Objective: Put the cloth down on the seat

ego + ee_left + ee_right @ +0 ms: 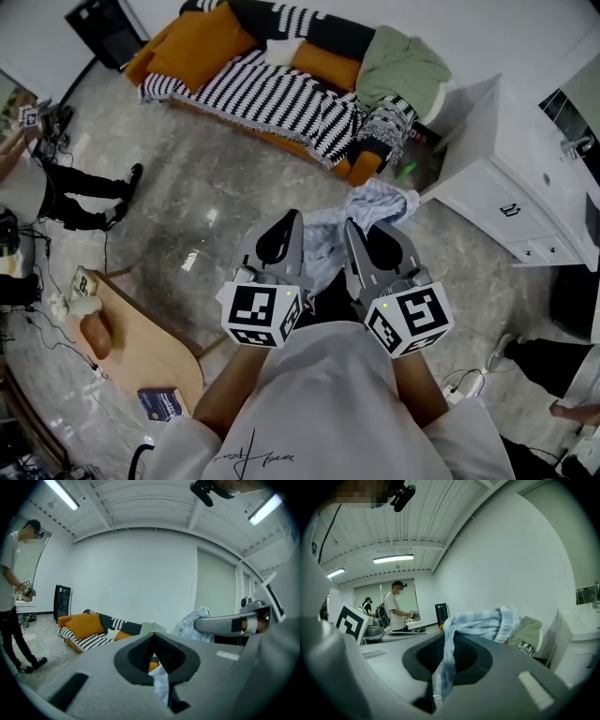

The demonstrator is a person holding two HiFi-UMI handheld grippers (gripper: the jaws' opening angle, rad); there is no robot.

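Observation:
A light blue checked cloth [367, 214] hangs bunched in front of both grippers, above the grey floor. My left gripper [281, 239] is shut on a strip of the cloth [161, 682]. My right gripper [375, 246] is shut on another part, and the cloth [480, 622] drapes up over its jaws. The two grippers are held close side by side and point towards the seat, an orange sofa [253, 89] with a black-and-white striped blanket, some way ahead. In the left gripper view the sofa [89, 630] stands against the far wall beyond the jaws.
A green garment [403, 61] lies on the sofa's right end. A white cabinet [506, 178] stands to the right, a wooden table [131, 337] at the near left. A person [80, 192] stands at the left, and more people [396, 606] show in the right gripper view.

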